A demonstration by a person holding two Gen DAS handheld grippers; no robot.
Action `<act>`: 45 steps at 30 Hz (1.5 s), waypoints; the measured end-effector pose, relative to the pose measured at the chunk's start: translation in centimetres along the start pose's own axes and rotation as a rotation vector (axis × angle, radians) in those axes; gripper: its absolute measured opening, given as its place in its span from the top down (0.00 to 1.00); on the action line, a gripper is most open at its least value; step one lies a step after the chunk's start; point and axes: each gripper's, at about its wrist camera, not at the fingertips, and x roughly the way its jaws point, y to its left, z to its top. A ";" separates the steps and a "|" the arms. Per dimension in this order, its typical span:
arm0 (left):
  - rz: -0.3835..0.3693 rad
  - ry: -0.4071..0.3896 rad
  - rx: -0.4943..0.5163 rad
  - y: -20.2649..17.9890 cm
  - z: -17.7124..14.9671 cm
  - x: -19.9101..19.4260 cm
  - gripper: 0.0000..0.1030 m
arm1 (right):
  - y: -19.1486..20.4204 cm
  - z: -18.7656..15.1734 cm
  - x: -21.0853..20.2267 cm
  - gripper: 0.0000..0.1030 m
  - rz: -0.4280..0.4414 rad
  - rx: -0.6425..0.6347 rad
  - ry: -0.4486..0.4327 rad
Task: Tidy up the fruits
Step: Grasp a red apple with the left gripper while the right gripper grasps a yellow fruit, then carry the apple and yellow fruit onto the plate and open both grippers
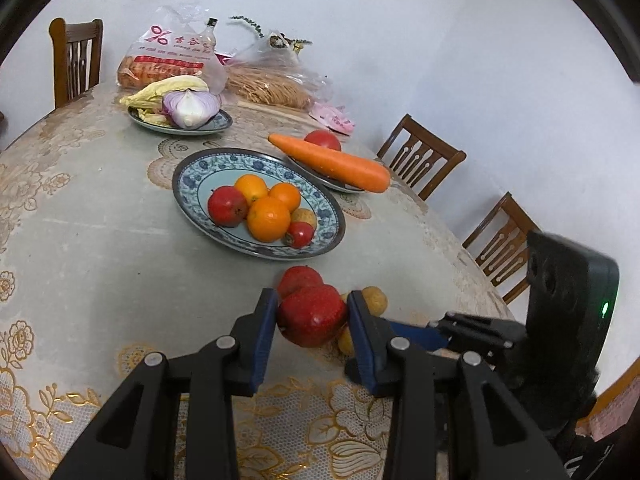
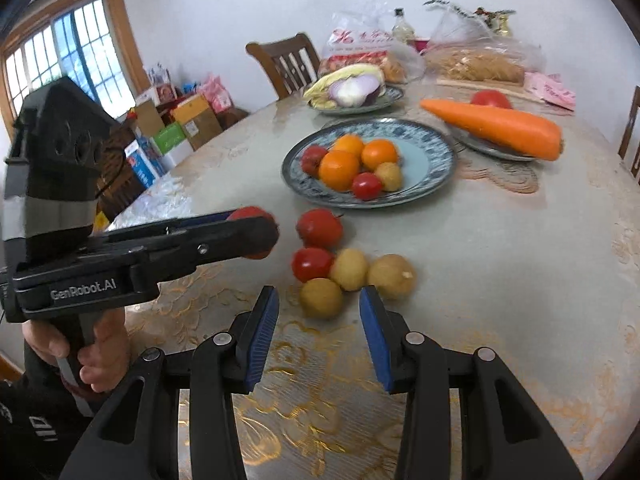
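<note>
My left gripper (image 1: 312, 298) is shut on a red apple (image 1: 312, 320), its blue pads pressed to both sides, just above the tablecloth. From the right wrist view that gripper (image 2: 260, 234) appears side-on with the apple (image 2: 250, 214) at its tip. Loose fruits lie beside it: a red one (image 2: 319, 227), a small red one (image 2: 312, 264) and three yellow ones (image 2: 349, 269). My right gripper (image 2: 320, 334) is open, nothing between its pads, with the nearest yellow fruit (image 2: 321, 298) just ahead of the fingertips. The blue patterned plate (image 1: 192, 176) holds oranges and red and yellow fruits.
Behind the fruit plate, a plate with a carrot (image 1: 332, 164) and a tomato; farther back, a plate with a cut onion (image 1: 190, 106) and cabbage, then plastic bags and a bottle. Wooden chairs (image 1: 420, 158) ring the table. Boxes (image 2: 176, 128) are stacked below the window.
</note>
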 end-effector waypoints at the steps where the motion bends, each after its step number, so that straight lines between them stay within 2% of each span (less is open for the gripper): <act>1: -0.001 -0.003 -0.001 0.0 0.0 -0.1 0.64 | 0.3 0.0 0.4 0.58 -0.011 -0.011 0.014; 5: 0.001 -0.005 0.001 0.0 0.0 -0.2 0.64 | 0.1 0.1 0.9 0.58 -0.025 0.029 0.025; 6: 0.003 -0.005 0.003 0.0 -0.1 -0.2 0.64 | -0.1 0.1 0.9 0.60 -0.028 0.042 0.022; 7: 0.005 -0.005 0.007 0.0 -0.1 -0.3 0.64 | -0.1 0.1 1.0 0.69 -0.037 0.048 0.021; 8: 0.006 -0.005 0.010 -0.1 -0.1 -0.3 0.64 | -0.1 0.0 1.0 0.74 -0.044 0.049 0.024; 9: 0.008 -0.005 0.013 -0.1 -0.1 -0.3 0.64 | -0.1 0.1 1.0 0.75 -0.041 0.051 0.022; 15: 0.017 -0.003 0.015 -0.2 -0.2 -0.1 0.64 | -0.6 0.0 0.2 0.75 0.004 0.079 -0.013; 17: 0.027 0.003 0.014 -0.2 -0.2 0.0 0.64 | -0.5 0.0 -0.2 0.75 -0.009 0.077 -0.030; 23: 0.119 0.035 0.004 0.1 0.0 0.3 0.64 | -1.2 0.8 -1.3 0.75 0.010 0.101 -0.062; 27: 0.126 0.022 -0.006 -0.1 0.3 -0.7 0.64 | -1.6 1.4 -2.1 0.75 0.003 0.092 -0.073; 34: 0.196 -0.012 0.045 -1.0 2.5 -3.2 0.64 | -1.7 3.4 -3.6 0.75 -0.004 0.061 -0.096; 39: 0.241 -0.026 0.086 -1.0 4.7 -3.7 0.64 | -1.3 5.6 -5.4 0.75 -0.025 0.016 -0.145; 45: 0.254 -0.032 0.107 -1.0 6.6 -3.5 0.64 | -1.0 7.7 -6.7 0.75 -0.033 -0.018 -0.183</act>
